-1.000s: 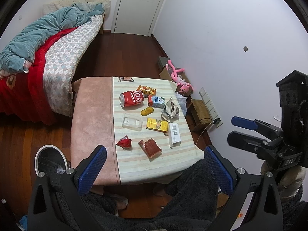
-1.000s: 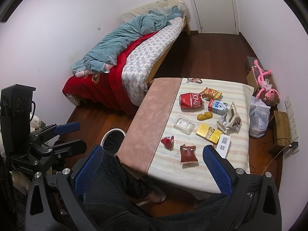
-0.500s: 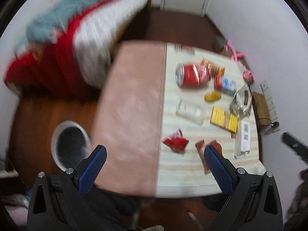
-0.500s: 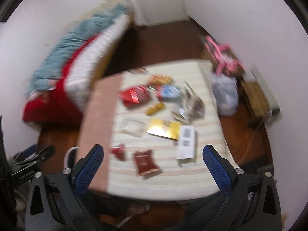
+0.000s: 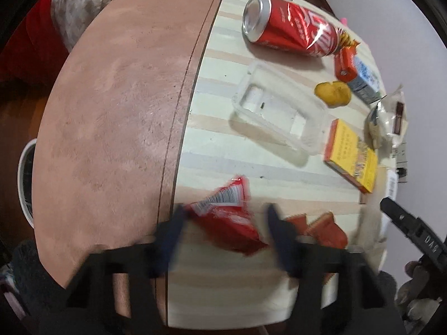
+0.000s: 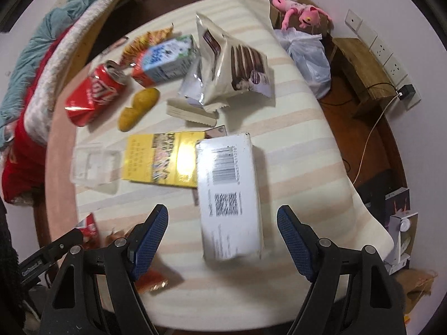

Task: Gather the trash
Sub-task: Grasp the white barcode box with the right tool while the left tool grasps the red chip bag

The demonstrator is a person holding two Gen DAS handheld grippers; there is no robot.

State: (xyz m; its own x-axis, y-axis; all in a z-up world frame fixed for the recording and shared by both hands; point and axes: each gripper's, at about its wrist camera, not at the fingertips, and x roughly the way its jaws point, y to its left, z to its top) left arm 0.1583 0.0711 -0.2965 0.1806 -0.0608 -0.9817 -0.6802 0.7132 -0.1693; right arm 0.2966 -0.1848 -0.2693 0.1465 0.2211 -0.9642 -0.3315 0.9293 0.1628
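Both wrist cameras looked steeply down at the desk (image 5: 111,111) from close above. Both views shared the can (image 5: 290,29) and yellow box (image 6: 164,162).

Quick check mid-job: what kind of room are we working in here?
Most likely a bedroom in a home. A bed with rumpled bedding stands beside the table, a pink plush toy lies by the wall, and wall sockets with a plugged-in charger sit above the wooden floor.

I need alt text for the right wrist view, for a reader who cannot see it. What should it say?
The right gripper, jaws closing, reaches down over a white box with a barcode that lies between its fingers on a striped table. Behind the box lie a yellow box, a red can, a milk carton and a snack bag.
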